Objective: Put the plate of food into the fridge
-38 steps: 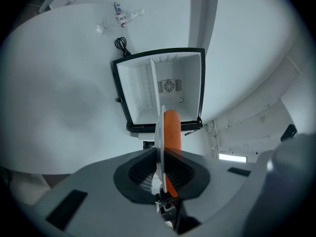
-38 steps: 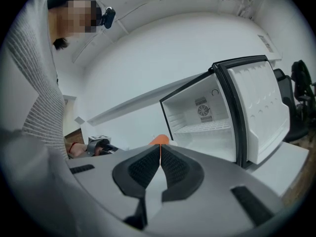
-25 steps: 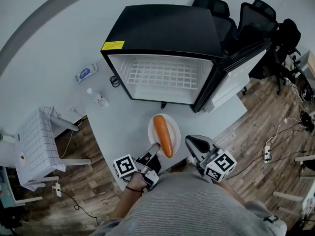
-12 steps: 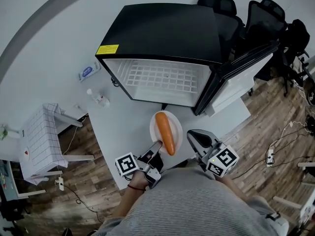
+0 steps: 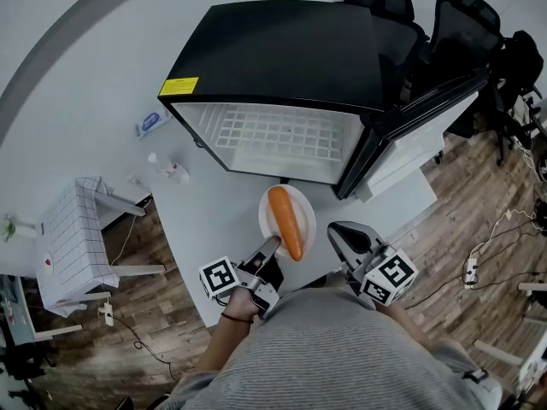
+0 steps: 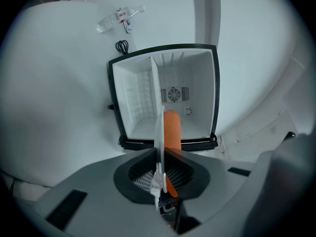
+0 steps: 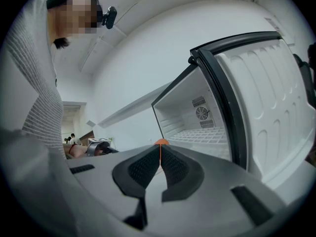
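Fridge [image 5: 291, 58] at back of table [image 5: 201, 220], opening toward us, door [image 5: 419, 131] swung out to our right. Plate [image 5: 308, 216] just before opening, carrot [image 5: 285, 223] lying on it. Our left gripper [image 5: 268, 250] at plate's near rim, rim between jaws. Right gripper [image 5: 342, 233] just right of plate, apart. Bottle [image 5: 168, 169] on table, left of fridge. Chairs [image 5: 444, 24] behind fridge, rightward.

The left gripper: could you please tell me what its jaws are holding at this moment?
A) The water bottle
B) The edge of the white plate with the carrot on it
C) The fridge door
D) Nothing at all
B: in the left gripper view, the left gripper has its jaws closed on the thin edge of the white plate, with the carrot lying on the plate.
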A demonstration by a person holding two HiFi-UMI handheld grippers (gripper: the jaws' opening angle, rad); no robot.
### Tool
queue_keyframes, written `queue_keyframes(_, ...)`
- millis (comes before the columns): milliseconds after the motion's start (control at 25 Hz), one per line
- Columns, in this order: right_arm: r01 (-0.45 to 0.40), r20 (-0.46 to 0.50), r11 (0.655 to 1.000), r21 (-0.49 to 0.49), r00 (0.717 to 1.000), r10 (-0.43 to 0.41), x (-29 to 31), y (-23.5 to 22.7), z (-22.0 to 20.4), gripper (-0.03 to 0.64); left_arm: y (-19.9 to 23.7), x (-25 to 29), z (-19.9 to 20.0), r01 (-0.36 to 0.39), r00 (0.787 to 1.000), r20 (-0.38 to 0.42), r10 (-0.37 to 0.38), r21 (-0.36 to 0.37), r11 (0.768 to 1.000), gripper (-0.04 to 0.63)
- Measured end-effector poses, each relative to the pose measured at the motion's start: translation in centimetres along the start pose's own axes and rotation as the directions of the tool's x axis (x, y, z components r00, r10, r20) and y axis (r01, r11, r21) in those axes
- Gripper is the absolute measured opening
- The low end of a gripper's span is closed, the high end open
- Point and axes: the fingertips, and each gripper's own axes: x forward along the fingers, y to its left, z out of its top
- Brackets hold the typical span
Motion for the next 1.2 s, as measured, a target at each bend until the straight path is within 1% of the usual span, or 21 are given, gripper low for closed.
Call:
queue_keyframes(40, -0.001, 0.000, 1.000, 0.001, 1.000, 0.001, 0.0, -0.1, 0.0, 0.014, 0.2, 0.1, 0.3, -0.005, 1.000, 0.003, 0.005, 0.005, 1.000, 0.043)
queue_keyframes(240, -0.004, -0.004, 1.000, 0.002, 1.000, 0.004, -0.2, -0.5, -0.1, 0.014, -0.5, 1.4, 1.6, 0.013, 0.999, 0.030, -0.012, -0.027, 1.000, 0.043)
queue_keyframes(320, -0.002, -0.004, 1.000, 0.001, 1.000, 0.002, -0.4, -0.7, 0.0, 0.014, -0.4, 1.8, 2.4, 0.008, 0.999, 0.036, -0.008, -0.016, 1.000, 0.043)
queue_keyframes(440, 0.002, -0.006, 1.000, 0.000, 1.000, -0.002, -0.7, -0.9, 0.0, 0.014, 0.7, 2.3, 4.0, -0.024, 0.999, 0.041, 0.023, 0.019, 1.000, 0.043)
queue_keyframes(520, 0.003, -0.009, 1.000, -0.001, 1.000, -0.003, -0.9, -1.1, 0.0, 0.014, 0.3, 3.1, 4.8, -0.015, 0.999, 0.046, 0.013, 0.039, 0.999, 0.043)
queue_keyframes(600, 0.003, -0.011, 1.000, -0.003, 1.000, -0.003, -1.0, -1.2, -0.1, 0.014, 0.0, 3.9, 5.3, 0.001, 0.999, 0.050, -0.002, 0.027, 1.000, 0.043)
queue_keyframes(760, 0.007, -0.020, 1.000, -0.005, 1.000, -0.007, -1.3, -1.6, -0.2, 0.014, 0.5, 5.2, 6.4, -0.009, 0.998, 0.056, 0.009, 0.017, 1.000, 0.043)
queue_keyframes(880, 0.009, -0.026, 1.000, -0.006, 1.000, -0.009, -1.6, -1.8, -0.3, 0.014, 0.4, 6.5, 7.1, 0.000, 0.998, 0.068, 0.000, -0.001, 1.000, 0.043)
queue_keyframes(1000, 0.012, -0.032, 1.000, -0.006, 0.999, -0.012, -1.9, -2.1, -0.4, 0.014, 0.9, 7.6, 7.8, -0.012, 0.997, 0.071, 0.011, 0.013, 1.000, 0.043)
queue_keyframes(1200, 0.019, -0.042, 1.000, -0.004, 0.999, -0.020, -2.4, -2.7, -0.5, 0.014, 0.6, 9.2, 8.6, -0.020, 0.996, 0.092, 0.019, 0.010, 1.000, 0.044)
